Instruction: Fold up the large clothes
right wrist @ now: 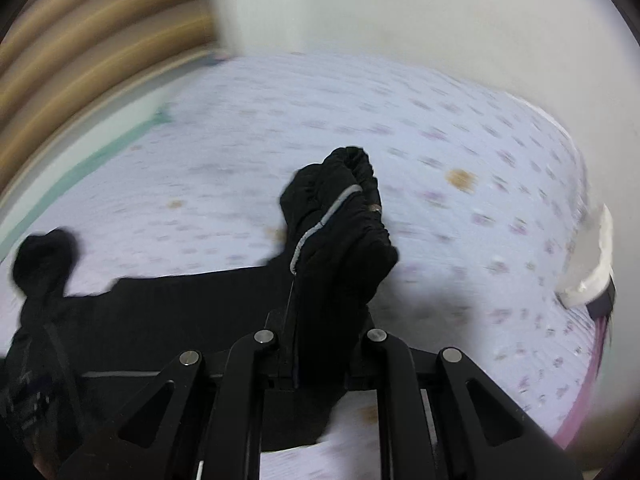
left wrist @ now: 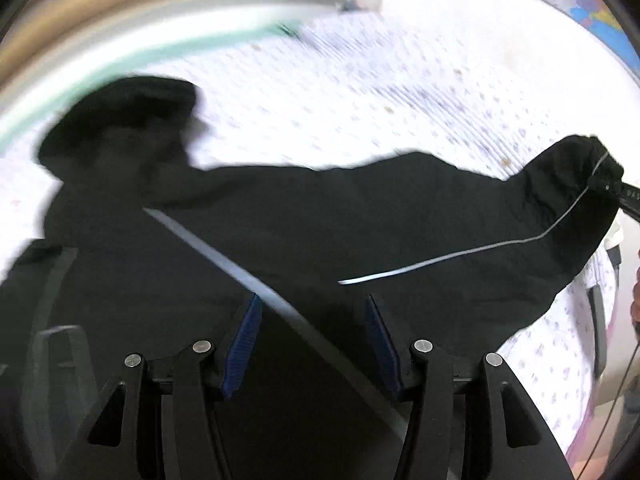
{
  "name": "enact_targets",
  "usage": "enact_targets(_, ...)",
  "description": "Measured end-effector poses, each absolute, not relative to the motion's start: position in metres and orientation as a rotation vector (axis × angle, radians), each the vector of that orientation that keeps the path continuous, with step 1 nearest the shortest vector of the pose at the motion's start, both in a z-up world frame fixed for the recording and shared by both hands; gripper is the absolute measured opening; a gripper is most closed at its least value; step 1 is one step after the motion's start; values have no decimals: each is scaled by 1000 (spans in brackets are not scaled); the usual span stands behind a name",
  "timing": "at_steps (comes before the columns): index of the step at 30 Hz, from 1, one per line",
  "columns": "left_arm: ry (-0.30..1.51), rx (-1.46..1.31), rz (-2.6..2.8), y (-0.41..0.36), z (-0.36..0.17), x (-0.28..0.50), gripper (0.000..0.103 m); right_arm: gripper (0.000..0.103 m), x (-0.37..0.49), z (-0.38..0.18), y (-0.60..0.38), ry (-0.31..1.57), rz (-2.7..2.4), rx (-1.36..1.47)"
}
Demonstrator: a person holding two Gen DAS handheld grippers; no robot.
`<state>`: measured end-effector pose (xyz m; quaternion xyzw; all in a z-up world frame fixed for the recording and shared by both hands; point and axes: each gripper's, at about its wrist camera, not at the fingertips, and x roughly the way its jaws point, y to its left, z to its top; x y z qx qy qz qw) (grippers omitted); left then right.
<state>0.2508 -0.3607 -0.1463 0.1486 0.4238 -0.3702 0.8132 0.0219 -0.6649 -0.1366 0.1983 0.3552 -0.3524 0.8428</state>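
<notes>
Right wrist view: right gripper (right wrist: 320, 344) clamps the cuff (right wrist: 340, 216) mid-frame, garment (right wrist: 180, 304) trailing lower left across the bed (right wrist: 460, 128). Left gripper (left wrist: 314, 340) gapes, empty (blue pads (left wrist: 242, 344) apart) above the cloth. Best carry that cuff low, taut, straight across.

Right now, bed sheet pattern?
White sheet with small purple flower-like specks; right wrist view shows it best.
</notes>
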Motion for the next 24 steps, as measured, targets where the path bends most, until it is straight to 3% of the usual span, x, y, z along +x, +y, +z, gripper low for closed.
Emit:
enact_targets(12, 858, 224, -617, -174, -101, 273, 55, 17, 166, -105, -423, 820, -277, 159)
enact_targets(24, 906, 51, -517, -54, -136, 296, 55, 21, 264, -215, -241, 1045, -11, 21)
